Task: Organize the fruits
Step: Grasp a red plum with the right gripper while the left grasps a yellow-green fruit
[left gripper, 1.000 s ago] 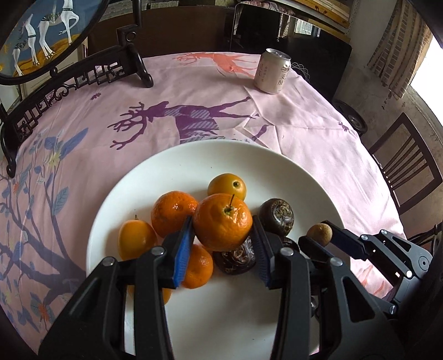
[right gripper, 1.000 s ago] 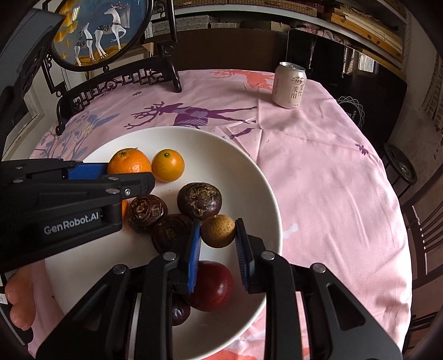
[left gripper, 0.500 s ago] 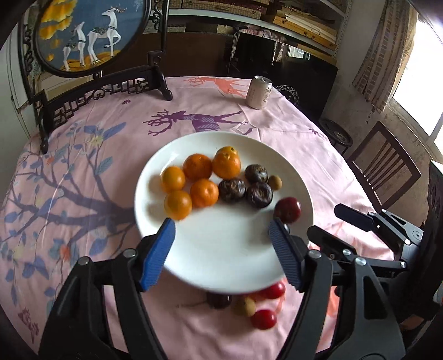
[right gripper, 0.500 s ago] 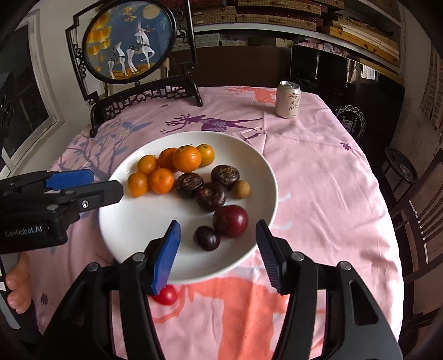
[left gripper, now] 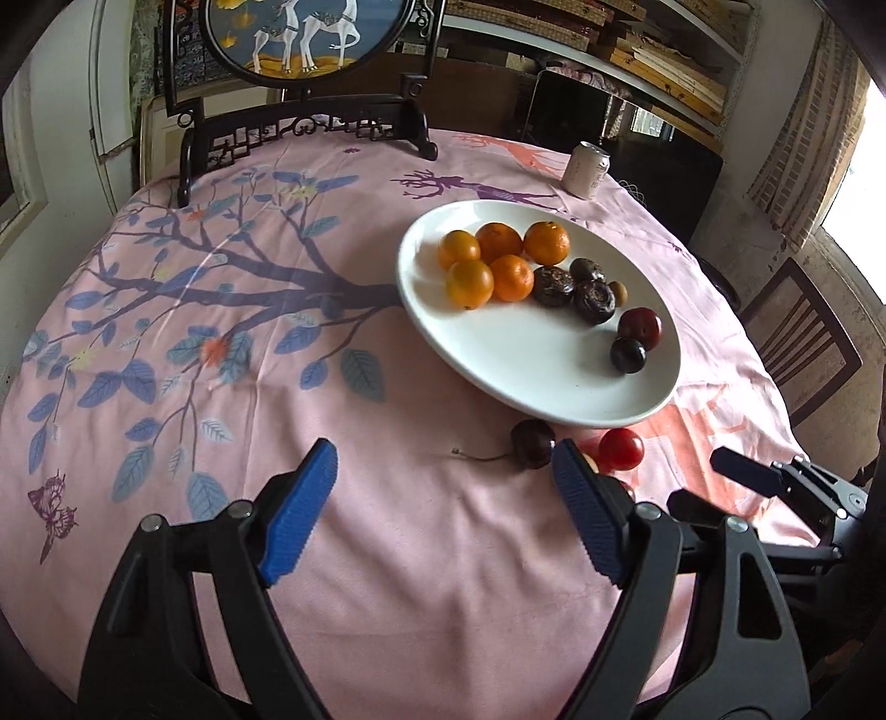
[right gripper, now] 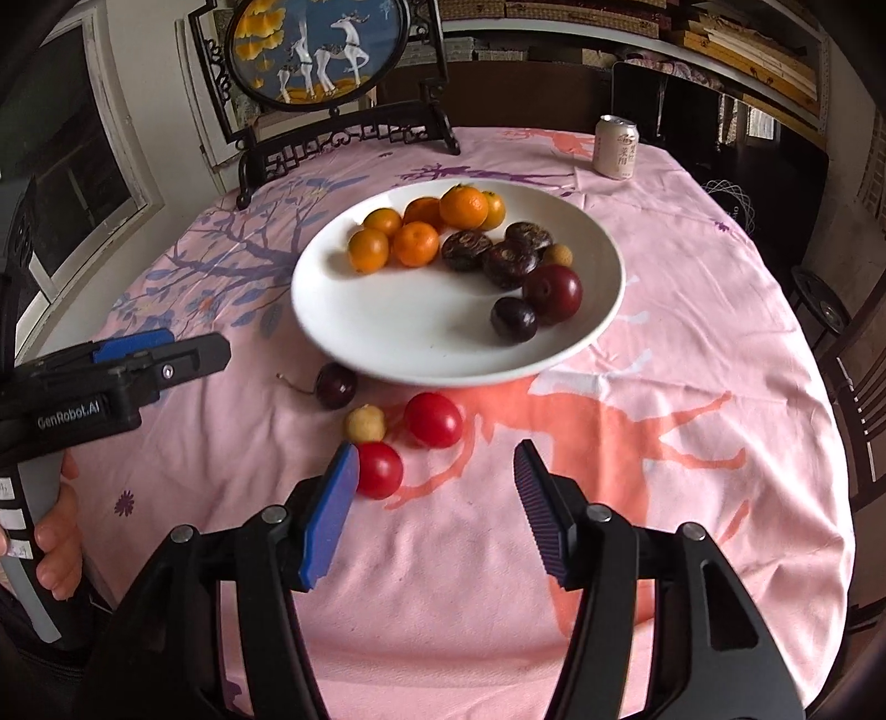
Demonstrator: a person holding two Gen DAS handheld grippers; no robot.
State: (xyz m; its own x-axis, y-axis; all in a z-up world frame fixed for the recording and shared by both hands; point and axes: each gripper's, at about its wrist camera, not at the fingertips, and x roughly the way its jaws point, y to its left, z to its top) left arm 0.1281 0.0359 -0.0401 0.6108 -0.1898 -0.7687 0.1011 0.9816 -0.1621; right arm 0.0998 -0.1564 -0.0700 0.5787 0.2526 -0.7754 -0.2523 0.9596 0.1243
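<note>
A white plate holds several oranges, dark brown round fruits, a small tan fruit and two dark red plums. On the cloth in front of the plate lie a dark cherry with a stem, a small tan fruit and two red cherry tomatoes. My right gripper is open and empty, just right of the near tomato. My left gripper is open and empty over the cloth, left of the cherry.
A drink can stands at the table's far right. A framed deer picture on a black stand is at the back. A wooden chair stands at the right of the round table.
Both grippers let go of their fruit over the plate, opened and pulled back toward the table's near side. The loose fruits on the cloth came into view.
</note>
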